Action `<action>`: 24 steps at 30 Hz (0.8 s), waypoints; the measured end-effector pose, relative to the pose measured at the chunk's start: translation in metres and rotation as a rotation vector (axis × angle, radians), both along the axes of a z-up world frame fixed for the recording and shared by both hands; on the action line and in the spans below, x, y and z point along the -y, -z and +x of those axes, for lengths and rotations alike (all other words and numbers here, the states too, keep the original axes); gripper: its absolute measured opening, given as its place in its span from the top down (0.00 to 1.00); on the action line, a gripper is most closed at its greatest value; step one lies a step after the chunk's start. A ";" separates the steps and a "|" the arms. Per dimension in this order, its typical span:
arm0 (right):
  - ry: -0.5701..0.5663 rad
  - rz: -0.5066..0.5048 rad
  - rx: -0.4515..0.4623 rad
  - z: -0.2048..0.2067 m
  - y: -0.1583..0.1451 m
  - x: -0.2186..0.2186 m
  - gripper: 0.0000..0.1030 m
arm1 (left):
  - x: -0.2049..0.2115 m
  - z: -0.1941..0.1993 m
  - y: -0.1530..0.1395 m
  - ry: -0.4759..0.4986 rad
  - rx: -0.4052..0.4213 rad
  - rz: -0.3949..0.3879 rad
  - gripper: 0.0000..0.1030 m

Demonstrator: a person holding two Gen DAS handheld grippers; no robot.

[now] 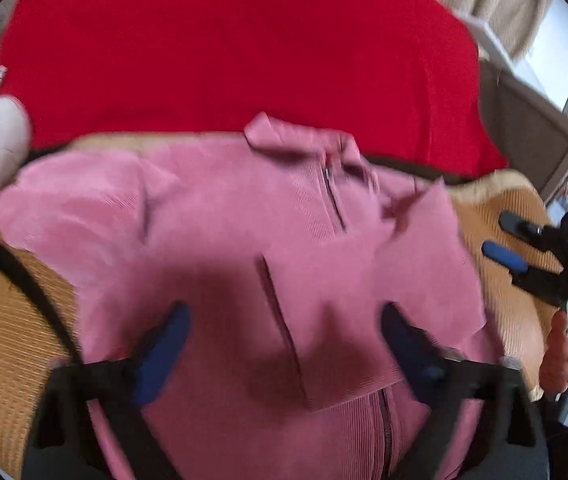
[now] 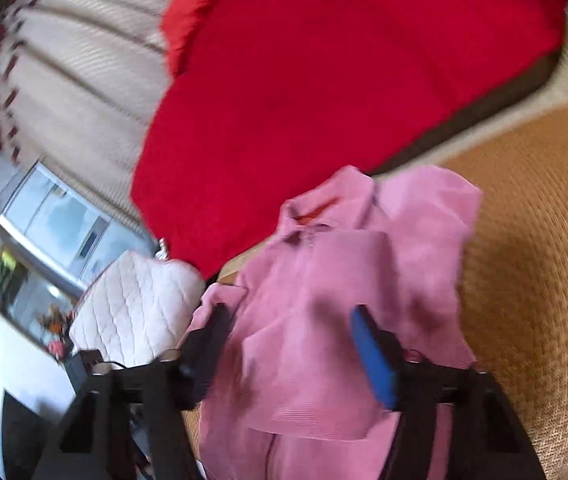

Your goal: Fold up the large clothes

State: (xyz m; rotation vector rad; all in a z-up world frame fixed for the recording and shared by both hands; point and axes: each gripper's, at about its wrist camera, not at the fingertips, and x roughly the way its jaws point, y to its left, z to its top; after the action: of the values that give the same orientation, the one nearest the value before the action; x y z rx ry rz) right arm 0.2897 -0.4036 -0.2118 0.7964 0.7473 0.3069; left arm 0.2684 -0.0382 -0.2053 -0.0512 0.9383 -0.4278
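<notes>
- Pink ribbed jacket (image 1: 212,216) lies on the woven orange mat (image 1: 0,292), collar and zip toward the red blanket (image 1: 244,52); one sleeve is already turned in across the front, and a flap lies over the chest.
- Left gripper (image 1: 284,344) hovers just above the jacket's lower front, jaws spread wide, nothing between them.
- Right gripper (image 2: 287,344) is likewise wide open over the jacket's edge, holding nothing; in the left view it sits off to the side above bare mat.
- Judging from this, the next fold is being lined up: pinch a single hem layer at each corner, lift both together, and lay the cloth flat so the tucked sleeve is not dragged out.
- White quilted bag (image 2: 136,308) lies just beside the jacket's side; keep the cloth from catching it.
- Both views are motion-blurred, so fine creases cannot be read.
</notes>
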 end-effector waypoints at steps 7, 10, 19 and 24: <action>0.024 -0.026 -0.085 0.000 0.024 0.020 0.61 | 0.020 0.019 0.028 0.026 -0.157 -0.101 0.49; 0.021 0.015 -0.114 0.006 0.035 0.021 0.61 | 0.028 0.017 0.022 0.077 -0.094 -0.129 0.72; 0.005 0.026 -0.101 0.012 0.039 0.010 0.61 | 0.018 0.021 -0.002 0.104 0.036 -0.231 0.95; 0.011 0.002 -0.073 0.012 0.034 0.001 0.61 | -0.007 0.019 -0.024 0.055 0.140 -0.205 0.96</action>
State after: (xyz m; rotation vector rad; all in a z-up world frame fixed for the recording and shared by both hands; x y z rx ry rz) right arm 0.3015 -0.4047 -0.2461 0.8170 0.8107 0.2704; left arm 0.2878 -0.0314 -0.1813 -0.1800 0.7573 -0.5700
